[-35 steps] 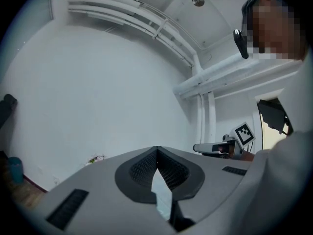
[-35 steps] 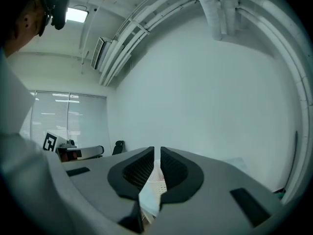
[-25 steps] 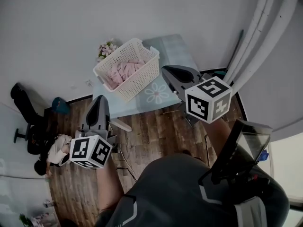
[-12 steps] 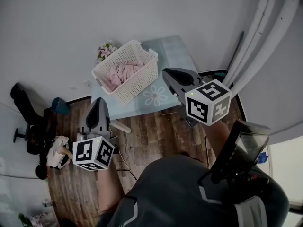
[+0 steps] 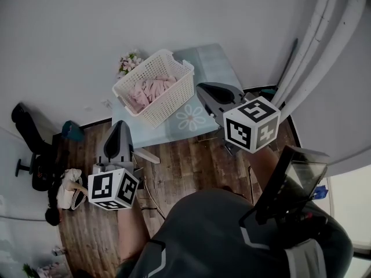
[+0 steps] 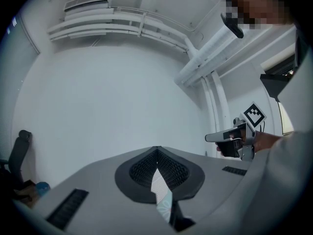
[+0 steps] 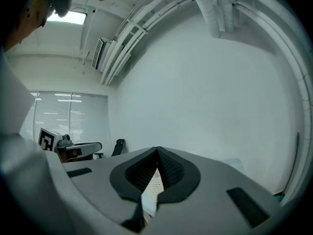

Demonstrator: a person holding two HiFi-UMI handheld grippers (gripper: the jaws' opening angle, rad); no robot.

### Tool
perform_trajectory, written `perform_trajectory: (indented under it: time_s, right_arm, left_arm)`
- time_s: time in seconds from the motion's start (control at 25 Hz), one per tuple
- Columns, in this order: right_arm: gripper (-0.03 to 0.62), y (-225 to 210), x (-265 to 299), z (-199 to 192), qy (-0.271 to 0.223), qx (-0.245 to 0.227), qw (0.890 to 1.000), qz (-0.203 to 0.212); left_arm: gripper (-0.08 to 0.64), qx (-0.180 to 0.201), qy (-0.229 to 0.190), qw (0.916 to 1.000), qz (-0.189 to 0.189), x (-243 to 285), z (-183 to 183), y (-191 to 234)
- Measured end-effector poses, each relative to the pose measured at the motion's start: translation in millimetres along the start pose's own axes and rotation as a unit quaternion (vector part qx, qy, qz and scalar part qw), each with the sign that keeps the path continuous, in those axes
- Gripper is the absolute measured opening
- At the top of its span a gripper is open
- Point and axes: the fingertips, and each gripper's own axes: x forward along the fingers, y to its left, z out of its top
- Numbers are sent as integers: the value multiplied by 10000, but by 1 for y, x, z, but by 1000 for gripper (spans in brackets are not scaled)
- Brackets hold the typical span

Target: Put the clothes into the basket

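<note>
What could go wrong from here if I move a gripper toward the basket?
1. The basket stands close to the left edge of the table. A bump from the shut, empty right gripper, which seems near its corner, might slide it off.
2. The pink clothes lie heaped toward one end, so a knock there may tip it.

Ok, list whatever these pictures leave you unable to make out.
- Clothes in the basket: head view, bunched up, count unclear.
- Pale heap on the floor: head view, too small to identify.
- The basket, both gripper views: the closed jaws hide nearly all of it.
</note>
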Motion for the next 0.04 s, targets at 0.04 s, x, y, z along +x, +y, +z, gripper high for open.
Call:
perform_trajectory:
  time_s: [0.04]
  right_arm:
    - [14, 0, 0, 0, 1, -8, 10000, -18]
  left_arm:
    - [9, 1, 2, 10000, -9, 0, 0, 1]
